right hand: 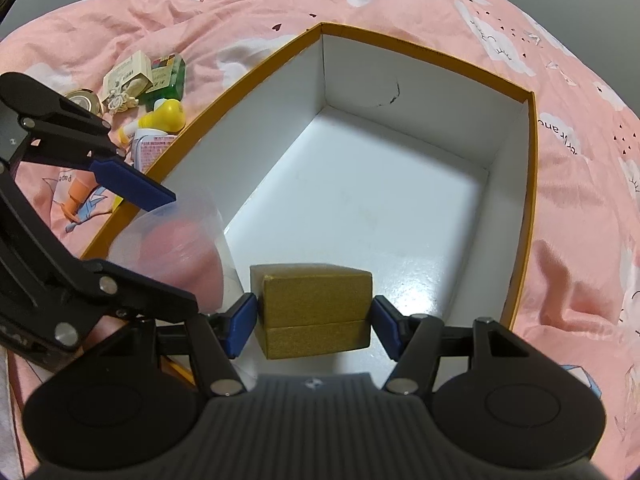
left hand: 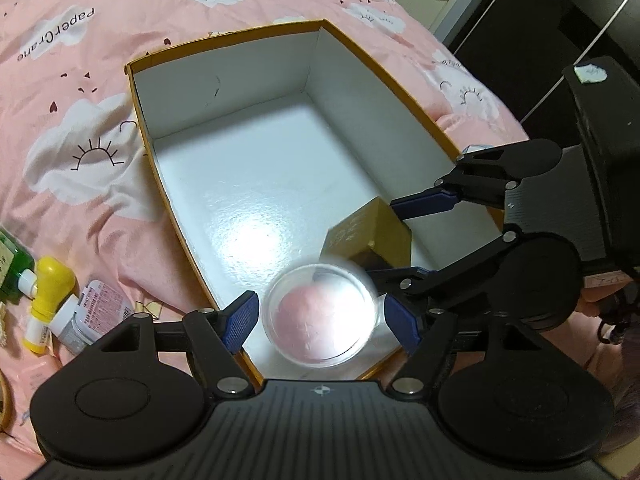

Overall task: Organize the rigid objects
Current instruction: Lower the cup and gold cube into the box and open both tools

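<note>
A large open box with an orange rim (left hand: 224, 40) and a white inside lies on a pink bedspread. My left gripper (left hand: 322, 320) hangs over its near corner, jaws open around a clear round jar (left hand: 322, 316) with pink contents. The jar is blurred, and a thin gap shows at each pad. In the right wrist view the same jar (right hand: 180, 248) sits below a blue finger (right hand: 132, 188) of that gripper. My right gripper (right hand: 314, 320) is shut on a small gold box (right hand: 316, 308), low inside the large box (right hand: 532, 200). From the left wrist, the gold box (left hand: 368, 236) stands just behind the jar.
Loose items lie on the bedspread beside the large box: a green bottle (right hand: 168, 80), a yellow-capped tube (right hand: 164, 118), a cream carton (right hand: 128, 72), a round tin (right hand: 82, 100) and a labelled white jar (left hand: 96, 312). Dark furniture (left hand: 540, 40) stands past the bed's edge.
</note>
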A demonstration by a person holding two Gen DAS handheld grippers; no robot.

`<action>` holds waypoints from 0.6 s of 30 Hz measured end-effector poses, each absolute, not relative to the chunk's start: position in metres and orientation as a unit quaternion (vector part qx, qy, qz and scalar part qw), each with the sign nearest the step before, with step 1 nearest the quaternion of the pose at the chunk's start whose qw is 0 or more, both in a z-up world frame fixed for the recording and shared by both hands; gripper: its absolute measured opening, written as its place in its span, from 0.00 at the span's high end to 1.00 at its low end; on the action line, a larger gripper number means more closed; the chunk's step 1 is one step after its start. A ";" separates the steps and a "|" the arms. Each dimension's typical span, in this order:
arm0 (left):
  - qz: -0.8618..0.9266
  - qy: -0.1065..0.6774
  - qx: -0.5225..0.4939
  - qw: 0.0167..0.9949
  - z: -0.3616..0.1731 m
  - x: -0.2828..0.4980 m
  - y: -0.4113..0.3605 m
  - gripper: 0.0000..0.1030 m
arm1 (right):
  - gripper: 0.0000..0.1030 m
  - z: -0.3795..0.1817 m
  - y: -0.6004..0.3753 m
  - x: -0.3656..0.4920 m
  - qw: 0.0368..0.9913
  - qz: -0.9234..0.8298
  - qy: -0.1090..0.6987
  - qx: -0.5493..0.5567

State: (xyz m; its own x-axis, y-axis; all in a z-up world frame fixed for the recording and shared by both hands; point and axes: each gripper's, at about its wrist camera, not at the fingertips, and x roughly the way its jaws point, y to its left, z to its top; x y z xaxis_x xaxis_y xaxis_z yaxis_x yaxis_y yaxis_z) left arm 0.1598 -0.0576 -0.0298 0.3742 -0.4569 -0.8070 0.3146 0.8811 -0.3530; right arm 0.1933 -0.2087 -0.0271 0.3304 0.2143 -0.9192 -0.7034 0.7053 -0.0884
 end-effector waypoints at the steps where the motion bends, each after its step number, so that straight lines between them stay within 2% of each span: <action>1: -0.234 0.507 -0.073 0.826 -0.029 0.160 -0.057 0.15 | 0.40 -0.027 -0.208 0.194 0.777 0.295 0.498 -0.247; 7: -0.226 0.496 -0.085 0.834 -0.024 0.156 -0.051 0.15 | 0.40 -0.022 -0.205 0.196 0.777 0.293 0.499 -0.249; 10: -0.216 0.480 -0.095 0.845 -0.016 0.153 -0.042 0.22 | 0.40 -0.020 -0.203 0.197 0.777 0.292 0.498 -0.251; 18: -0.166 0.433 -0.150 0.873 0.003 0.144 0.005 0.28 | 0.40 -0.021 -0.192 0.205 0.773 0.285 0.505 -0.255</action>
